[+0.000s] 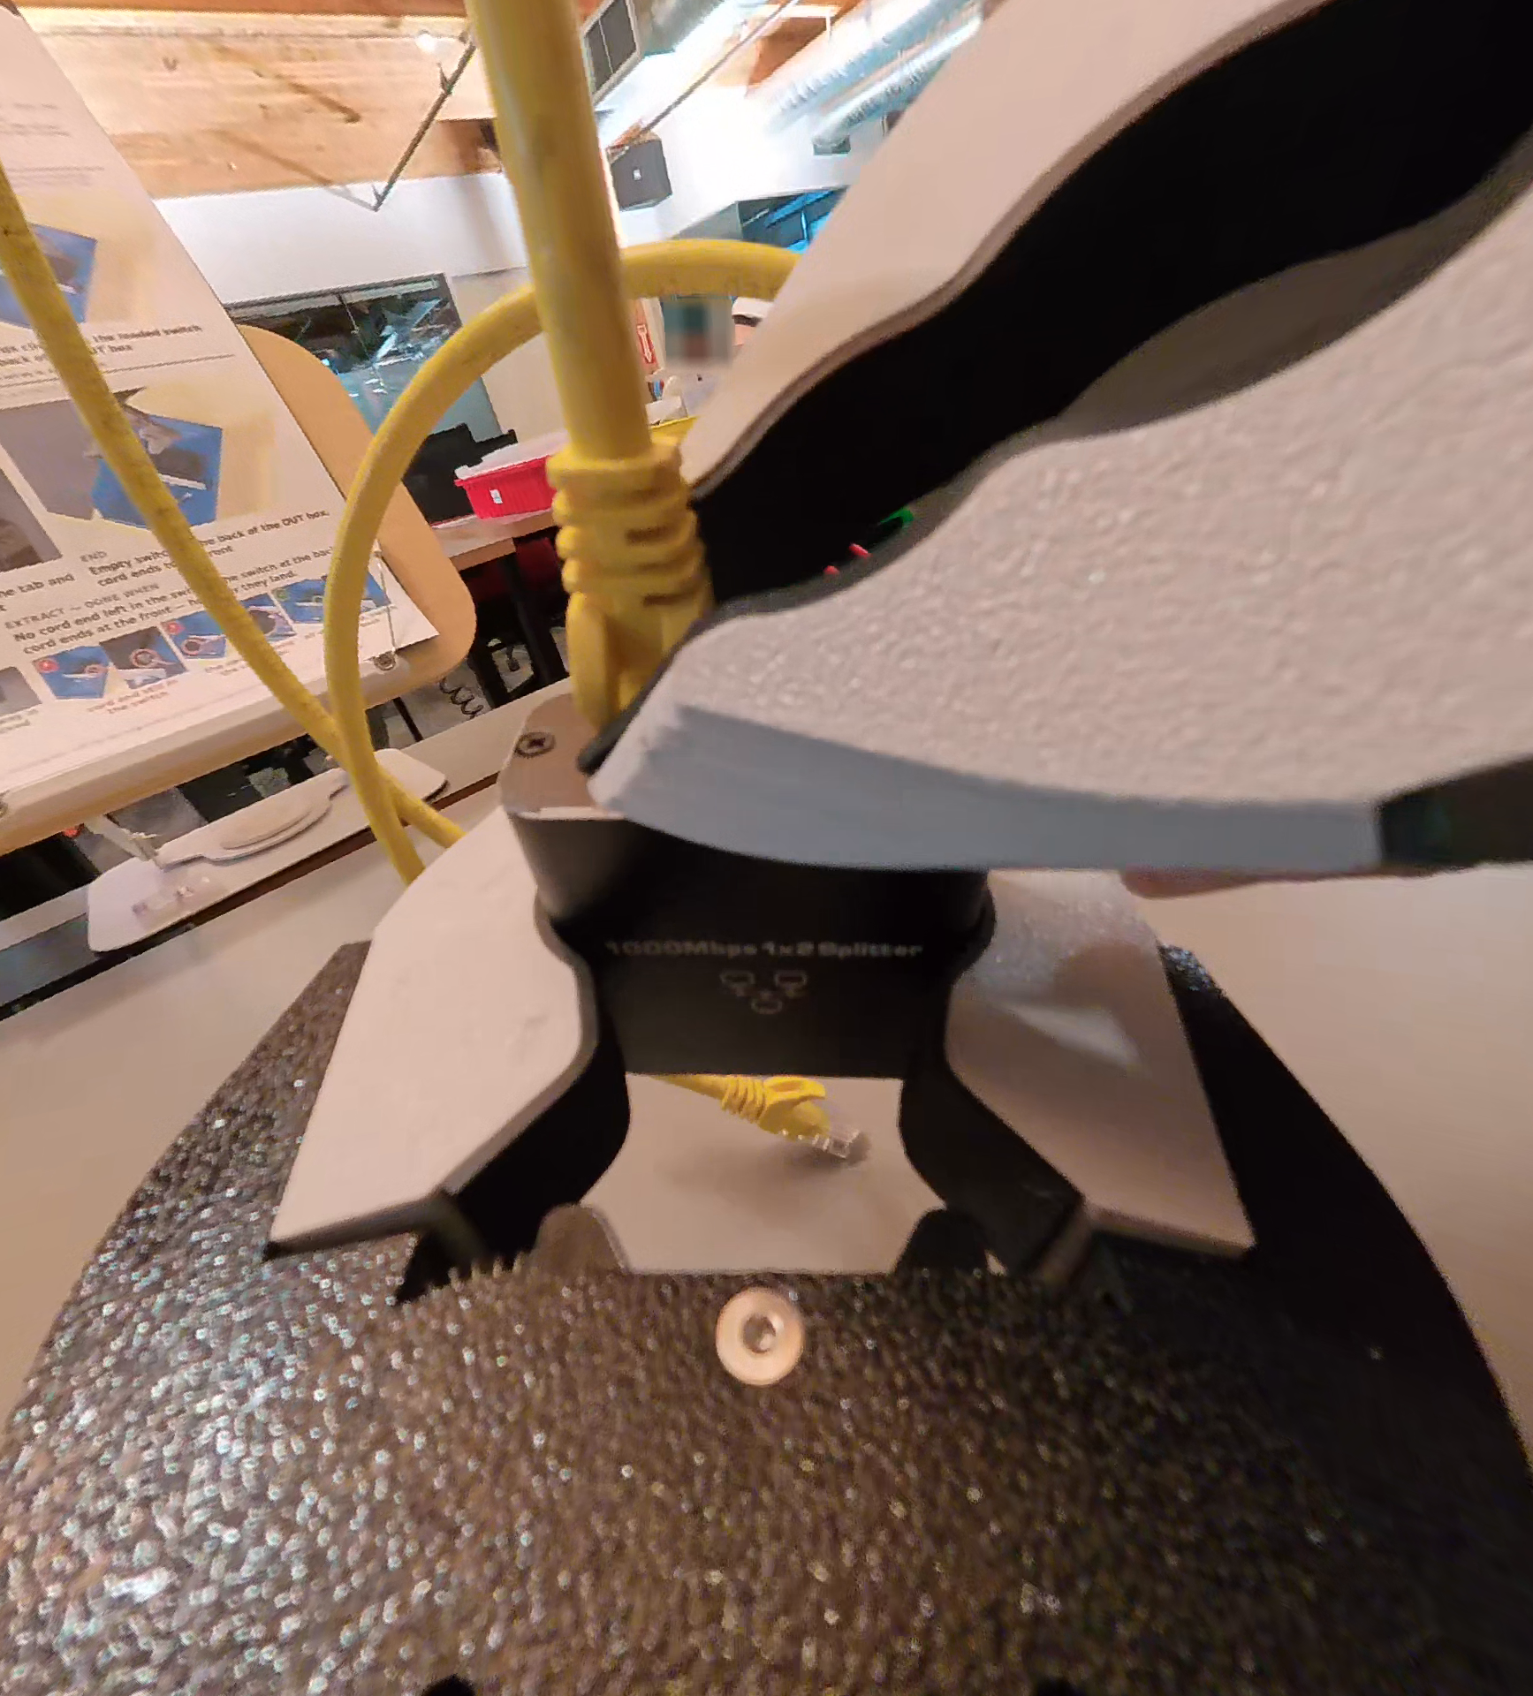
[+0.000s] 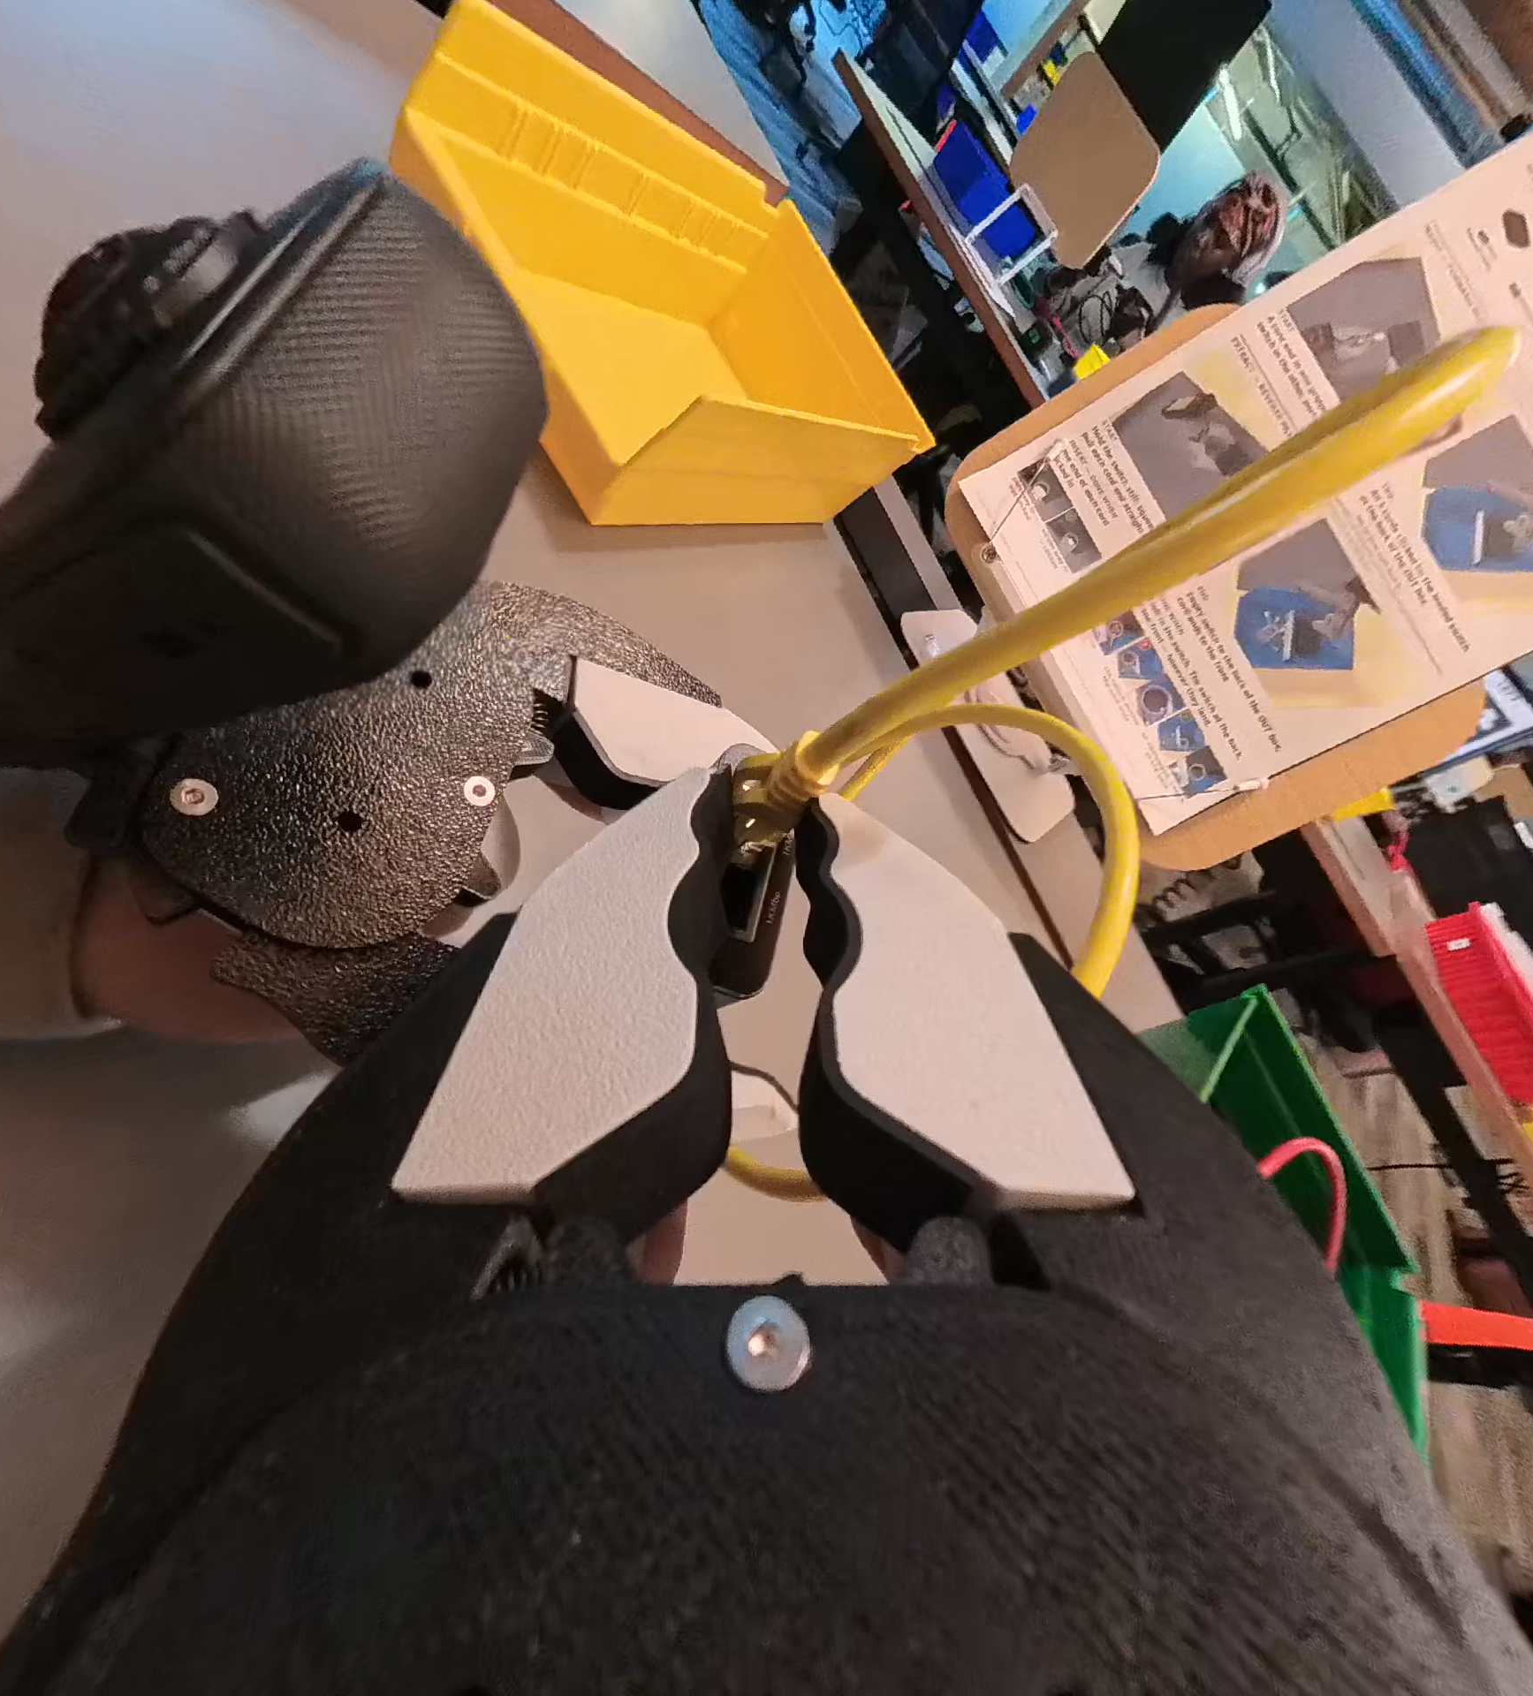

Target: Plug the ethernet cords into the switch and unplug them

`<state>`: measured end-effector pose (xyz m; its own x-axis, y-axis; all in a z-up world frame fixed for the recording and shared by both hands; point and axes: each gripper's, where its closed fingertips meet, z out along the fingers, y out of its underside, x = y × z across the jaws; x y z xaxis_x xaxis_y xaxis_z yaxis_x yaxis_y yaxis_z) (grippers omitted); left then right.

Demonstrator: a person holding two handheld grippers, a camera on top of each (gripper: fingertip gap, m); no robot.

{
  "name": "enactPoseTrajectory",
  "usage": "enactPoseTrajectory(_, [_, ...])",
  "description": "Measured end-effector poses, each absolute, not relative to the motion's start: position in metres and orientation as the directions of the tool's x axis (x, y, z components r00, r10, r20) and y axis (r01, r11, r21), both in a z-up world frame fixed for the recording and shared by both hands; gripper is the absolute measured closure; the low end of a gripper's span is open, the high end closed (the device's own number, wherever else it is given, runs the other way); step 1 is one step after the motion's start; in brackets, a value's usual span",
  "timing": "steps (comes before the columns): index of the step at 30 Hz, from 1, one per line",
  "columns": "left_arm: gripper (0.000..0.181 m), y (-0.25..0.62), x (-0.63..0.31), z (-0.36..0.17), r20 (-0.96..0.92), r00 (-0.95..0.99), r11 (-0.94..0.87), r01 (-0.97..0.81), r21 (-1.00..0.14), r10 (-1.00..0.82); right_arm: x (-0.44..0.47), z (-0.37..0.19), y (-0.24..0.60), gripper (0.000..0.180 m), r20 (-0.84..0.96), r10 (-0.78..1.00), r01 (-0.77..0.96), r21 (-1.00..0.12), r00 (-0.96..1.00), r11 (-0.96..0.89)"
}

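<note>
Switch (image 1: pixel 772 973): small black box, clamped between the two fingers of the left gripper (image 1: pixel 776 1028), lifted just above the pale table (image 1: pixel 1387 1055). Fingers press its two sides; clenched on it.

Plugged cord (image 1: pixel 625 551): yellow, its booted connector seated in the far face of the switch, cable rising straight up and out of the picture. Right gripper (image 2: pixel 762 817) comes in over the switch from the right side; its fingertips sit on either side of that connector, jaws narrowed nearly to the plug's width. In the right wrist view the tips flank the boot closely, but whether they actually pinch it cannot be told. An empty port of the switch shows just behind the connector, between the right gripper's fingers.

Loose cord end (image 1: pixel 790 1115): yellow plug with a clear tip, lying on the table under the switch, touching neither gripper.

More yellow cable loops beyond the switch toward the instruction sheet (image 1: pixel 101 514) on its stand.

Room: yellow bin (image 2: pixel 671 330) well apart from the switch at the far table edge; green bin (image 2: pixel 1295 1129) off to the switch's right side. Bare table surface around the switch otherwise.
</note>
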<state>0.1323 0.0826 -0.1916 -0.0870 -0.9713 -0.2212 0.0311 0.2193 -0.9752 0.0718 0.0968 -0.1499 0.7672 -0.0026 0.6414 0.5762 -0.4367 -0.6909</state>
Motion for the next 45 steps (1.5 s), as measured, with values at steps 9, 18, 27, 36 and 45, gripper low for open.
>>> enactPoseTrajectory(9, [0.106,0.076,0.134,-0.200,-0.226,-0.137,0.228,-0.002,-0.974,-0.964,0.076,-0.155,0.092,0.164,0.636,0.007,0.566,-0.682,0.771,-0.463])
enactPoseTrajectory(18, [0.106,0.074,0.134,-0.207,-0.157,-0.190,0.168,-0.041,-0.985,-0.969,0.077,-0.160,0.096,0.163,0.425,0.000,0.382,-0.812,0.905,-0.441])
enactPoseTrajectory(27, [0.105,0.108,0.126,-0.195,0.254,-0.220,-0.235,-0.111,-0.966,-0.942,0.085,-0.157,0.068,0.136,0.459,-0.038,0.409,-0.823,0.888,-0.394])
enactPoseTrajectory(36, [0.106,0.127,0.117,-0.130,0.599,-0.249,-0.599,-0.084,-0.796,-0.761,0.077,-0.120,0.091,0.136,0.396,-0.096,0.401,-0.915,0.913,0.041])
enactPoseTrajectory(45, [0.106,0.070,0.131,-0.104,0.645,-0.359,-0.627,-0.184,-0.757,-0.674,0.077,-0.114,0.095,0.136,0.580,-0.123,0.593,-0.790,0.806,0.159])
